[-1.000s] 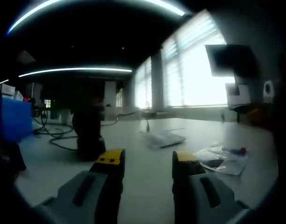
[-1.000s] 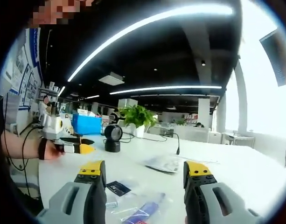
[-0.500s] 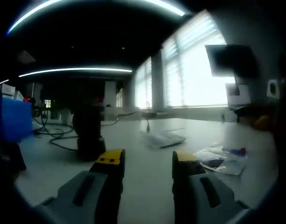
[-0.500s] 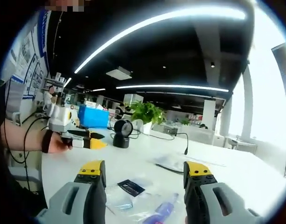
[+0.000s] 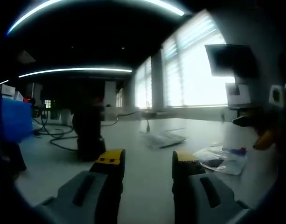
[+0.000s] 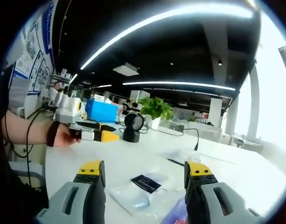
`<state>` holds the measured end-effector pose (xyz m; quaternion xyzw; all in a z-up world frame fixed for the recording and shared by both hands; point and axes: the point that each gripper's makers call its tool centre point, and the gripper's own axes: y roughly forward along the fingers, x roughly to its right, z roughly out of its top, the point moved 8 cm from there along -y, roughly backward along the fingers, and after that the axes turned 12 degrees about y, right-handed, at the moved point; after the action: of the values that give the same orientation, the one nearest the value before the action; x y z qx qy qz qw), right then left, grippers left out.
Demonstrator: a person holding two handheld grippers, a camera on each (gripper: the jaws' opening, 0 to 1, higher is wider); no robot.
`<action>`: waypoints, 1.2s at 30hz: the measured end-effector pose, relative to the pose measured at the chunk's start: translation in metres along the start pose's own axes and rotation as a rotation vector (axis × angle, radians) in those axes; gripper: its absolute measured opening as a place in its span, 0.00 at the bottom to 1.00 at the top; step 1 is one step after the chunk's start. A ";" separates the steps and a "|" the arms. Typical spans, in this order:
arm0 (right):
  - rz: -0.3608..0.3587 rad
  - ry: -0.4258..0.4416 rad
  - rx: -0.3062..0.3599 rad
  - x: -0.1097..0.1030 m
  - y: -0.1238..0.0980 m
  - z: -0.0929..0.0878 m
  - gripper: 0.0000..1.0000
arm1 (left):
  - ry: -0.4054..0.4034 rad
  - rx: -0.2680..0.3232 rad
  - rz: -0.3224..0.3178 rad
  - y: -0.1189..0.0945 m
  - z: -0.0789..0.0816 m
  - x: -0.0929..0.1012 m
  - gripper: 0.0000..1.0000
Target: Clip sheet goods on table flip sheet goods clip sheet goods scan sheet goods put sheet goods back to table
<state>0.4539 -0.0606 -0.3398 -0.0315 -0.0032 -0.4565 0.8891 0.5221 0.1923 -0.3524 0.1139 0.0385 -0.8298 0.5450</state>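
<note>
White table (image 6: 133,161) spread wide. Bagged sheet goods (image 6: 143,189) flat on it, long axis perhaps angled toward scanner (image 6: 132,127). Right gripper (image 6: 145,173) above bag, jaws apart, empty. Left gripper (image 5: 146,159) likewise parted, empty.

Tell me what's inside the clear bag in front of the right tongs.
A dark card shows through the clear bag, which lies flat on the white table. Anything under the card is hidden.

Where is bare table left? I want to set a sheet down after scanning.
Bare table lies between the left gripper and the clear packets. Another open patch sits between the scanner and the far packet. It is crowded around the packets.
</note>
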 end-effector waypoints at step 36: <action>-0.015 -0.094 -0.161 -0.009 0.020 -0.038 0.55 | -0.002 0.011 -0.003 0.000 0.002 0.001 0.33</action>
<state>0.4644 -0.0437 -0.3787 -0.1242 -0.0088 -0.4599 0.8792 0.5216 0.1915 -0.3509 0.1160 0.0338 -0.8310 0.5429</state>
